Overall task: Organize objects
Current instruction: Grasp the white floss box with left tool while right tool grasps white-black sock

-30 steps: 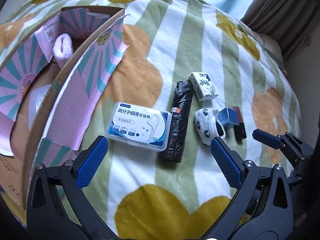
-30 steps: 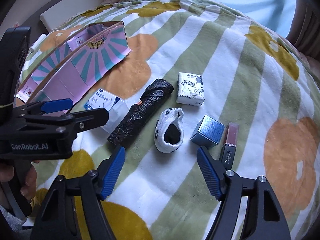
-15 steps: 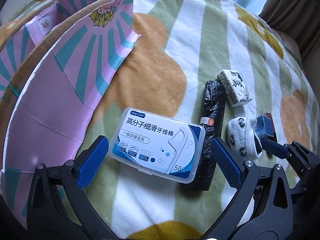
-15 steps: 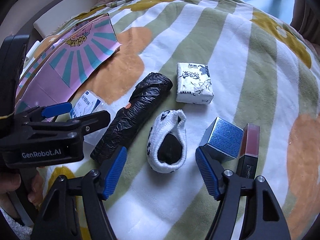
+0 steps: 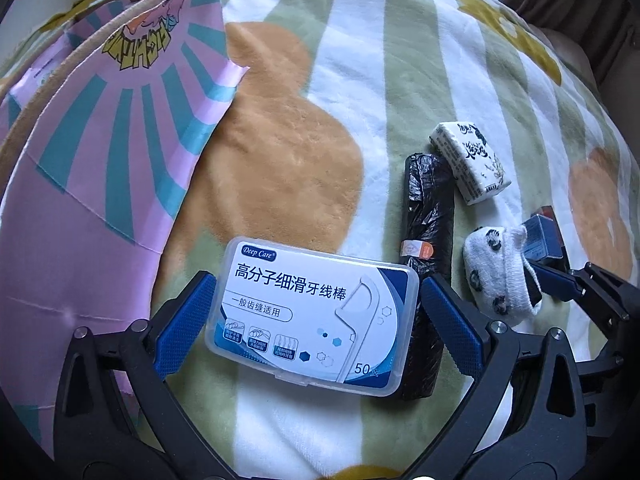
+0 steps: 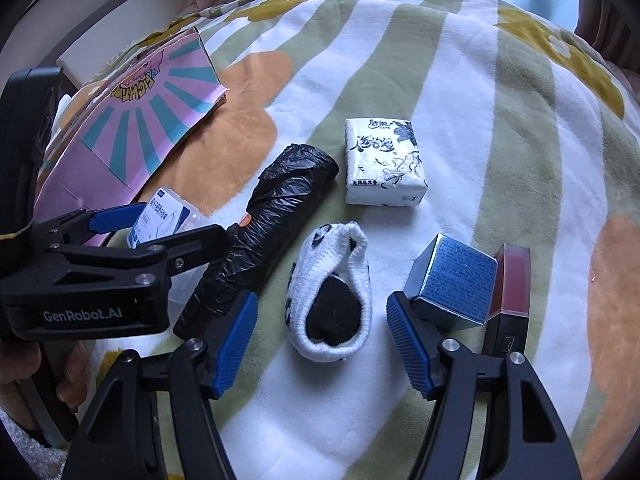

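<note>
My left gripper is spread wide, its blue pads flanking the short ends of the floss-pick box; whether the pads touch the box I cannot tell. The box lies flat on the striped blanket, label upward. Touching its right edge lies the black bag roll, running away from me. Beyond the roll's far end sits the tissue pack, and to the roll's right the white sock. At left, the pink-and-teal carton stands close beside the box.

My right gripper is likewise open, holding nothing, with its pads set on either side of the white sock, apart from it. The sock's dark opening faces up. Just right of the right-hand pad stands the blue box, tilted, touching the dark red case. The bag roll lies left of the sock, the tissue pack farther off. My left gripper shows at the left edge, straddling the floss-pick box.
</note>
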The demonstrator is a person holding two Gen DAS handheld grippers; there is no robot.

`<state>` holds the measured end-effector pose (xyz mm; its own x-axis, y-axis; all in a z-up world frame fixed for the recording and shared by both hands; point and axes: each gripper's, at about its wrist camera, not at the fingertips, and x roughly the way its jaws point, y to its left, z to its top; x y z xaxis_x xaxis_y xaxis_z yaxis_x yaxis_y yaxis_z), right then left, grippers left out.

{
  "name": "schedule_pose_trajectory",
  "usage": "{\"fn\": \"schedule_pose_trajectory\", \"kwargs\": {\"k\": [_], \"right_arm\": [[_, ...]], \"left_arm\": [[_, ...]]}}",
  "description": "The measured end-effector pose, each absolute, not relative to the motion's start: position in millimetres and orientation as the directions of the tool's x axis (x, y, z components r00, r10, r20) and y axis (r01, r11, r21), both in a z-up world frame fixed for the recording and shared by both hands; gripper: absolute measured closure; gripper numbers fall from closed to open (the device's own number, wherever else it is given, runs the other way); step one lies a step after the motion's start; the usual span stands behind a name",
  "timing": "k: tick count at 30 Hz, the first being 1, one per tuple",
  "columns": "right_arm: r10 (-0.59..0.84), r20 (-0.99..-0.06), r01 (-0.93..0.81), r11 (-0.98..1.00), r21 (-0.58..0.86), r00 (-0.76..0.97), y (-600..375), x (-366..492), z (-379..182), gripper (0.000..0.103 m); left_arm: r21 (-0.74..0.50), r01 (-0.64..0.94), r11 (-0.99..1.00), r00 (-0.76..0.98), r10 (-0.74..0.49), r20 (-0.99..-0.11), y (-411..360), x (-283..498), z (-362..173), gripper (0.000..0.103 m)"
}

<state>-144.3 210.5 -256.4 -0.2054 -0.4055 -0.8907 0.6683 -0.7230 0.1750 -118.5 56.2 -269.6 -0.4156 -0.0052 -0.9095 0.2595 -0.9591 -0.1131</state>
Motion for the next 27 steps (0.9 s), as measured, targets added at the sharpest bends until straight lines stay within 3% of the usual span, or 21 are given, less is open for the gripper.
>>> {"fn": "schedule_pose_trajectory", "kwargs": {"k": [3, 5, 8, 18, 27], "right_arm": [[-0.403, -0.893, 0.655, -0.733, 0.183, -0.201, 209.5, -148.2, -259.0, 0.047], [-0.394, -0.897, 0.641, -0.745, 0.185, -0.199, 208.9, -151.4, -261.4, 0.055], [-0.378, -0.905, 0.632, -0.754, 0.178, -0.196, 206.4, -154.1, -264.4, 0.069], [-0.358, -0.903, 0.606, -0.781, 0.15, -0.238, 208.0, -144.7, -245.4, 0.071], [-0.333, -0.891, 0.54, -0.832, 0.125, -0.307, 220.1, -136.2, -198.5, 0.071]], "left_arm": [[-0.147, 0.272, -0.951, -0.432, 0.016, -0.902, 52.8, -117.8, -268.5, 0.004], [-0.151, 0.283, -0.947, -0.425, 0.017, -0.905, 49.2, -116.6, -271.1, 0.01], [-0.157, 0.273, -0.949, -0.426, 0.027, -0.904, 49.4, -116.3, -272.4, 0.01], [-0.167, 0.263, -0.95, -0.43, 0.039, -0.902, 49.2, -113.3, -264.5, 0.01], [-0.176, 0.221, -0.959, -0.468, 0.054, -0.882, 52.3, -106.4, -223.4, 0.01]]}}
